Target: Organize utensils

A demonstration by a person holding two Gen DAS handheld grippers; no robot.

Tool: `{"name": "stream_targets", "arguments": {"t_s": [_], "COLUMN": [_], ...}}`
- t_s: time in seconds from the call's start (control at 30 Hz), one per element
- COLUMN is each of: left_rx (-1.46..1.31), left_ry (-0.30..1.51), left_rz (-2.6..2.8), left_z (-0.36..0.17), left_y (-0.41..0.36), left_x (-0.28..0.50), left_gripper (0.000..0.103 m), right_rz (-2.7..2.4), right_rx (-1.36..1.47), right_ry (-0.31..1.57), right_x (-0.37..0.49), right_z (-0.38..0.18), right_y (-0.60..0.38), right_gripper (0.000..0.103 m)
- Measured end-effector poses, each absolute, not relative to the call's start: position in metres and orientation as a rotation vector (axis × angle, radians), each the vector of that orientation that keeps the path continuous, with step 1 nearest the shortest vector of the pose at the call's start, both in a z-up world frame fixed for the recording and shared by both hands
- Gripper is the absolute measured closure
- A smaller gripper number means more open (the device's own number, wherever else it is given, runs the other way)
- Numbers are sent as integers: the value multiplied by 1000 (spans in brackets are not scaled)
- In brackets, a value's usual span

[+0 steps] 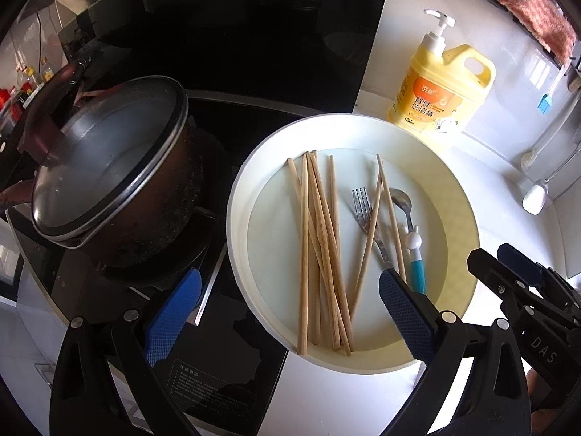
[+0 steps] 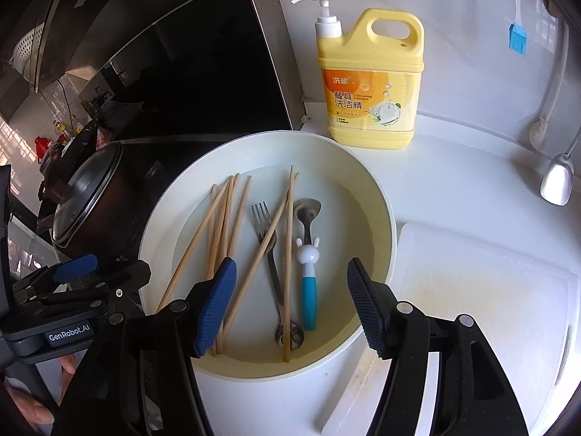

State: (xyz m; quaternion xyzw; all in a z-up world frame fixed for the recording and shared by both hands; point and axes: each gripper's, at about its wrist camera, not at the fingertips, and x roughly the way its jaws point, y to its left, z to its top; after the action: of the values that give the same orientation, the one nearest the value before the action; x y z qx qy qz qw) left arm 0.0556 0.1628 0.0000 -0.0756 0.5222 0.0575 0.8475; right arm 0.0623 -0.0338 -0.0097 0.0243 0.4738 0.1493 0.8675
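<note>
Hovering apart, empty: left gripper, right gripper | basin: chopsticks across fork | pot beside

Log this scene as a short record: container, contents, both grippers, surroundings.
container: round white basin on the counter
contents: loose chopsticks, fork, spoon with blue rabbit handle
left hand-held gripper: open, empty, above the basin's near edge
right hand-held gripper: open, empty, over the basin
left of basin: lidded pot on the stove
behind basin: yellow detergent bottle
</note>
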Motion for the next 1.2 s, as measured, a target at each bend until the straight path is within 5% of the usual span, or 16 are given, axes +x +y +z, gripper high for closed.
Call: {"name": "stream_targets", "arguments": {"t_s": [1.2], "left_rx": [-125], "left_ry": [1044], "left_rz": [199], "left_z": [35], "left_y": [161], "left_x": [36], "left_gripper": [6], "right_rz": [256], "right_rx": [-6], "right_ry": [1047], "right_x": [53], "right_z": [7], "right_y": [-28], "right_gripper": [39]}}
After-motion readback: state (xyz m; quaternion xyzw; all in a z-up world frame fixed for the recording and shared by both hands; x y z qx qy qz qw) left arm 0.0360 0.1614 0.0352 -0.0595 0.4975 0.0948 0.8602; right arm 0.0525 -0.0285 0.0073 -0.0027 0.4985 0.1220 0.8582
